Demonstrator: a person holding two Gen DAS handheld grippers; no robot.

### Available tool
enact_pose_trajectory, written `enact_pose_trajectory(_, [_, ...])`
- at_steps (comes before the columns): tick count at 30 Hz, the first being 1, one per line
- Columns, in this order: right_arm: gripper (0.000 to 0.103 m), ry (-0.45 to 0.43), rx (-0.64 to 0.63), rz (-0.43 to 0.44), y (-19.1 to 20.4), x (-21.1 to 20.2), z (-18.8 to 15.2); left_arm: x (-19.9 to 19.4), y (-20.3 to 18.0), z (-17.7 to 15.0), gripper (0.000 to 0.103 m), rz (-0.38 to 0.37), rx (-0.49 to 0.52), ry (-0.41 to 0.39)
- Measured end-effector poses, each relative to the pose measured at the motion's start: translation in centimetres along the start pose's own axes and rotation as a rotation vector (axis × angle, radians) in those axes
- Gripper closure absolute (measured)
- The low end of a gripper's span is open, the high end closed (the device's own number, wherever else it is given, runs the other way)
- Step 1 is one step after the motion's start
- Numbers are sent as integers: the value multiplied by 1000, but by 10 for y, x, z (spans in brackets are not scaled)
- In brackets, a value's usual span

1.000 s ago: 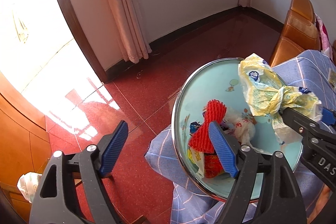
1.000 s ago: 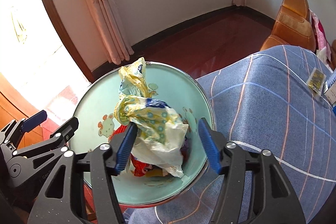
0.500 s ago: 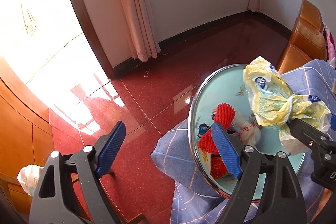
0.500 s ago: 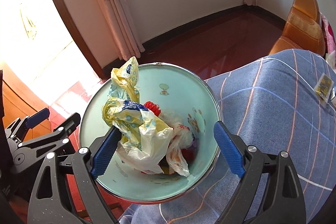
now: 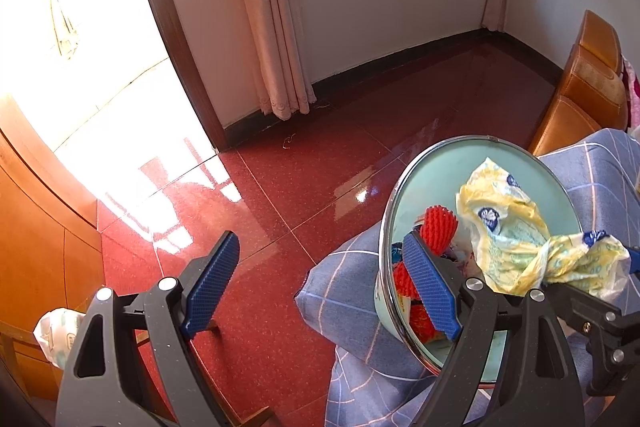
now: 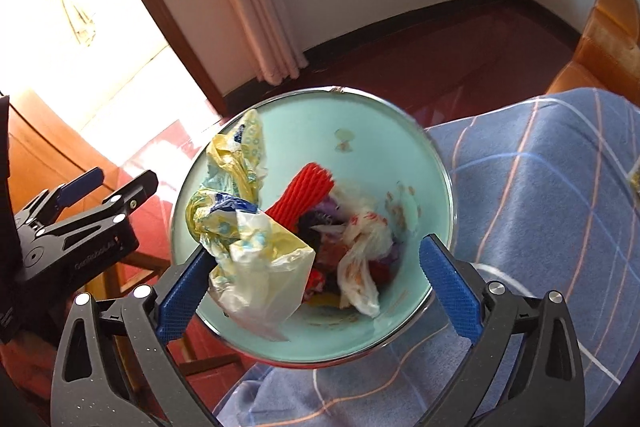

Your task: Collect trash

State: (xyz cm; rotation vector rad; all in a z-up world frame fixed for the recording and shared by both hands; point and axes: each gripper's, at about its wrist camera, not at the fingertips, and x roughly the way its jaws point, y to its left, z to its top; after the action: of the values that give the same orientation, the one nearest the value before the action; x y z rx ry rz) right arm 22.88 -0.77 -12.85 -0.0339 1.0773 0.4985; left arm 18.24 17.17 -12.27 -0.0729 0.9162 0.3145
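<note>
Just changed: a second ago the right gripper [image 6: 316, 291] pinched the yellow plastic bag [image 6: 248, 247] above the bin; now its jaws are opening, very wide, and the bag hangs off the left pad alone — not pressed from both sides.
What it means: as I judge it, this piece is being let go into the bin; it has not dropped clear yet, since part of it drapes over the near rim.
Left gripper [image 5: 320, 287]: wide apart, nothing between its pads; one pad sits in front of the bin's rim, the other over the red floor [image 5: 280, 195]. It has hardly stirred.
Bin [image 6: 312, 99]: pale green inside with a metal rim, resting against a blue checked blanket [image 6: 540, 207].
In the bin: a red foam net [image 6: 308, 191], a white bag with red print [image 6: 360, 247], dark and purple scraps beneath — too jumbled to name.
Bag's place: at the bin's near-left side, upper tail against the inner wall.
Left over: a small packet at the blanket's far right edge, barely visible.
</note>
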Motion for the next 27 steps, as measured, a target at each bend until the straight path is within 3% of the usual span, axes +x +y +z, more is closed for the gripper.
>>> enact_pose_trajectory(4, [5,41,-20,-9,1,2,0,-1,2,0,21,1,-7,1])
enact_pose_trajectory(10, [5,13,-168,-263,15,3,-1,-4,1,1,21,-2,-5,-4])
enact_pose_trajectory(11, [5,31,-199,-250,20,5,-2,-4,1,1,21,-2,-5,-5])
enact_pose_trajectory(13, [5,75,-189,-146,25,8,-3,-5,3,1,21,0,-8,-5])
enact_pose_trajectory(14, [5,107,-160,-94,24,11,-3,-5,4,1,21,0,-11,-4])
enact_pose_trajectory(17, [5,142,-39,-45,9,18,0,-7,7,2,21,3,-16,-9])
enact_pose_trajectory(19, [5,174,74,76,-5,19,1,-7,8,3,21,5,-20,-9])
enact_pose_trajectory(27, [5,76,127,33,-9,1,10,-9,7,3,21,-5,-16,-9])
